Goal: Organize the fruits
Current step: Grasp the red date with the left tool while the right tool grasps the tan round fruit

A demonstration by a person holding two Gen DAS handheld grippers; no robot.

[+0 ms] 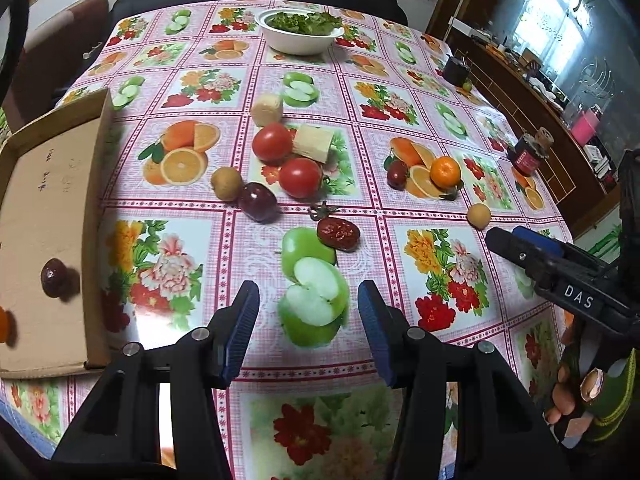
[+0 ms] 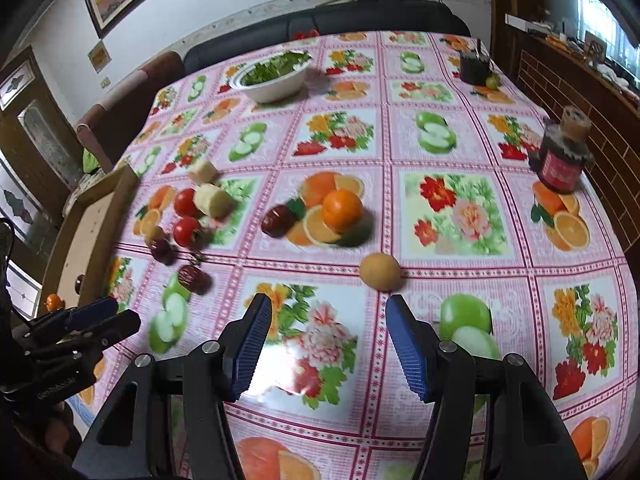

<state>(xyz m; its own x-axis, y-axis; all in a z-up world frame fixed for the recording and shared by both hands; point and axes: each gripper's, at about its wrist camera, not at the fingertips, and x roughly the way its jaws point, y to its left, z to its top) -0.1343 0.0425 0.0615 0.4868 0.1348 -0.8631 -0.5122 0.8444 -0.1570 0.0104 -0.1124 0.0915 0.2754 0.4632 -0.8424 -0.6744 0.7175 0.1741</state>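
While fruit lies loose mid-table:
Box (image 1: pixel 48 200): wrinkled date (image 1: pixel 54 282) inside.
Bowl (image 1: pixel 300 42): greens, far edge.
Tongs: left gripper (image 1: pixel 308 312), right gripper (image 2: pixel 326 318) both gape, empty.

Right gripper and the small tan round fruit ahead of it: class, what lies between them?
Nothing: only bare patterned tablecloth separates the open right gripper from the tan round fruit, which sits just beyond its fingertips. The right wrist view shows this.
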